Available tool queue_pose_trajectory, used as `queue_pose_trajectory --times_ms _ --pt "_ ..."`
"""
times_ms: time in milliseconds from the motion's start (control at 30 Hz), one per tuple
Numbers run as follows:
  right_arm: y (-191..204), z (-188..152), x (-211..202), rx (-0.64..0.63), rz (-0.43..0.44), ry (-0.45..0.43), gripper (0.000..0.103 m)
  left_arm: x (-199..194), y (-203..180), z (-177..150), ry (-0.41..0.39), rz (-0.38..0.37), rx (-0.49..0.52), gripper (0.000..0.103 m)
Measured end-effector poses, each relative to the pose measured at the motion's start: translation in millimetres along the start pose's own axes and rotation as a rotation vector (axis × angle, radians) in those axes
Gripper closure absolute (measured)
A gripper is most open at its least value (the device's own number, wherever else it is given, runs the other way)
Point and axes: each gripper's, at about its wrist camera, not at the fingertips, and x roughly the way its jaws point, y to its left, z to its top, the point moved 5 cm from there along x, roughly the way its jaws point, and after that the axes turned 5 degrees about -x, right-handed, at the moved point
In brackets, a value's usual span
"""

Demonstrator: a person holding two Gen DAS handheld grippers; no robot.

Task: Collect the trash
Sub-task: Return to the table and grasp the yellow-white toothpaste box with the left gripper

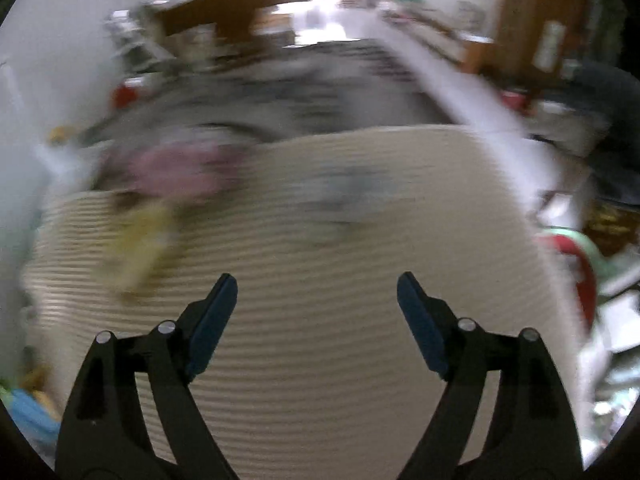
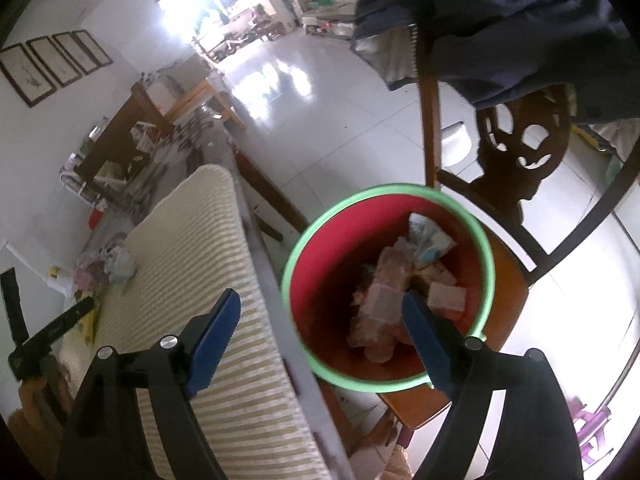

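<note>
The left wrist view is blurred by motion. My left gripper (image 1: 317, 282) hangs open and empty over a beige striped mat (image 1: 320, 360). Beyond it on the mat lie a pink scrap (image 1: 176, 168), a yellow scrap (image 1: 140, 240) and a pale grey-blue scrap (image 1: 344, 192). My right gripper (image 2: 320, 298) is open with nothing between its fingers, above a red bucket (image 2: 320, 264) with a green rim. Several crumpled wrappers (image 2: 384, 300) lie in the bucket. The leftover trash pile (image 2: 104, 264) shows at the mat's far end. The bucket (image 1: 586, 276) also shows at the left view's right edge.
The bucket stands on a wooden chair (image 2: 516, 292) with a carved back, beside the table's edge (image 2: 276, 280). A dark blue garment (image 2: 520, 32) hangs over the chair. Clutter (image 2: 132, 160) sits at the table's far end. White tiled floor (image 2: 340, 128) lies beyond.
</note>
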Motion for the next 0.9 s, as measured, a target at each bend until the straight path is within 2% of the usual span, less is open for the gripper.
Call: queue_pose_trajectory --times_ms 33,133,200,300,400,467,533,567,633,667,767,833,900 --pt "6.0 -2.2 2.1 -0.006 0.002 0.006 0.023 7.9 29.7 2.5 0.002 0.071 0.003 0.023" --pt "22.9 -8.0 8.1 -0.020 0.002 0.019 0.023 24.1 86.9 8.5 -0.007 0.214 0.038 0.019" --pt "36.9 -13.6 11.6 -0.024 0.002 0.027 0.023 36.7 111.0 12.4 -0.002 0.254 0.079 0.015" --pt "55.9 -19.6 15.8 -0.030 0.001 0.033 0.023 63.6 131.3 12.3 0.066 0.275 0.159 0.015" --pt "81.5 -28.3 20.6 -0.042 -0.004 0.038 0.023 87.1 136.0 11.8 0.118 0.232 0.225 0.015" --pt "101.3 -35.4 24.7 -0.058 -0.006 0.048 0.023 96.5 136.9 7.7 0.145 0.178 0.244 0.039" --pt "122.7 -41.5 29.5 -0.083 -0.006 0.058 0.023 91.1 139.3 4.5 0.123 0.163 0.258 0.054" --pt "132.8 -43.6 31.9 -0.095 -0.003 0.061 0.023 86.0 141.0 4.3 0.117 0.132 0.244 0.057" --pt "156.4 -47.5 38.2 -0.121 0.009 0.067 0.023 70.1 145.4 2.5 0.105 0.054 0.182 0.074" --pt "168.0 -48.4 42.1 -0.136 0.016 0.070 0.023 62.2 148.5 0.5 0.103 0.024 0.152 0.078" --pt "207.0 -41.9 58.8 -0.183 0.054 0.077 0.023 33.4 157.4 -13.0 0.111 -0.113 0.018 0.079" --pt "232.4 -30.4 74.4 -0.197 0.086 0.083 0.023 16.4 159.2 -28.8 0.112 -0.161 -0.029 0.079" --pt "254.2 -16.5 92.5 -0.197 0.118 0.095 0.017 4.2 160.7 -42.0 0.118 -0.202 -0.070 0.079"
